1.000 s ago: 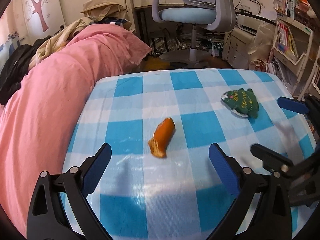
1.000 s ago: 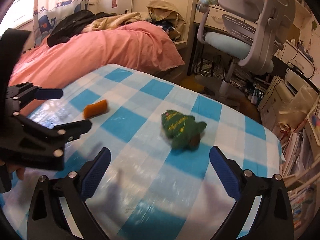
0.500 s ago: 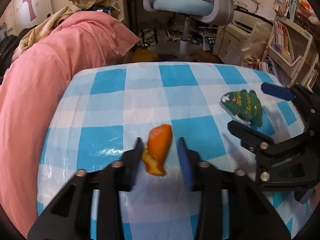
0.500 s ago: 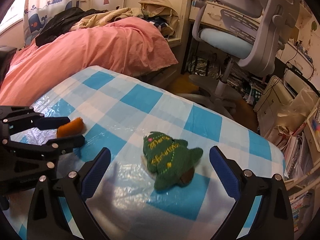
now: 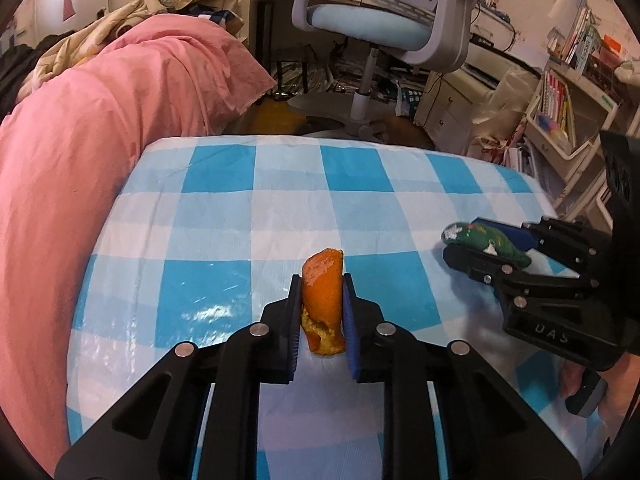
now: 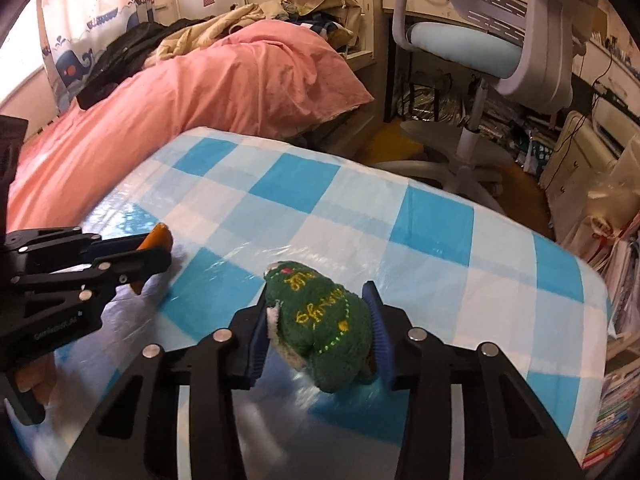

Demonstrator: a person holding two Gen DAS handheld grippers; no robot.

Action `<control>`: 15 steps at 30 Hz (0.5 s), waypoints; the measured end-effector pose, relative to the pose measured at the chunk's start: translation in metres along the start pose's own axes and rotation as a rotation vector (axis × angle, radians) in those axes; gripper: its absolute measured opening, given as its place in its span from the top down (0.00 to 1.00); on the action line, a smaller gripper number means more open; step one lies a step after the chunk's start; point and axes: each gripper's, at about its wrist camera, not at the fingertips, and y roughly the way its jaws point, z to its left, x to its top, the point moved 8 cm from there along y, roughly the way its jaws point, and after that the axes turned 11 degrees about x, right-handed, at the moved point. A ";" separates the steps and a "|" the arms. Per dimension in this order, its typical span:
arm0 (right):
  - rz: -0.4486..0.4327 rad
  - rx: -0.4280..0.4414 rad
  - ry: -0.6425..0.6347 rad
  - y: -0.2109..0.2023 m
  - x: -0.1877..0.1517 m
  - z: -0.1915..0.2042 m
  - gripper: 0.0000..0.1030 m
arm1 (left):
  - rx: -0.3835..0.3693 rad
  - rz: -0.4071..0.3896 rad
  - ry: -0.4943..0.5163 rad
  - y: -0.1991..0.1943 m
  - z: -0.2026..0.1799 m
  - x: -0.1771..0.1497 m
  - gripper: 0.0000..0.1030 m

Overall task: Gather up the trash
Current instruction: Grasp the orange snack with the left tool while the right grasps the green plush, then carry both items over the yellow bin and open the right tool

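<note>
My left gripper (image 5: 321,312) is shut on an orange peel (image 5: 323,300), pinched between the blue pads just above the blue-and-white checked tablecloth (image 5: 280,208). My right gripper (image 6: 318,332) is closed around a green knitted Christmas-tree toy (image 6: 320,320) with yellow lettering, both pads against its sides. In the left wrist view the right gripper (image 5: 496,246) holds the green toy (image 5: 484,240) at the table's right. In the right wrist view the left gripper (image 6: 156,250) holds the peel (image 6: 154,240) at the left.
A pink duvet on a bed (image 5: 100,120) lies along the table's left side. A grey and light-blue office chair (image 5: 384,28) stands beyond the far edge. Shelves with books (image 5: 560,104) and stacked papers (image 6: 616,420) are on the right.
Both grippers moved forward and closed. The left went from open around the peel to pinching it. The right went from wide open to gripping the green toy.
</note>
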 end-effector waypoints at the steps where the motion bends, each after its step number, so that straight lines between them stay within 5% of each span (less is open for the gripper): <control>1: -0.006 0.018 -0.006 -0.006 -0.002 0.007 0.60 | -0.011 -0.003 -0.013 -0.006 0.002 -0.001 0.83; 10: -0.092 0.142 -0.121 -0.085 -0.017 0.093 0.60 | -0.044 -0.074 -0.032 -0.093 0.019 -0.032 0.83; 15: -0.079 0.237 -0.156 -0.119 -0.062 0.144 0.60 | -0.043 -0.115 -0.043 -0.150 0.028 -0.071 0.83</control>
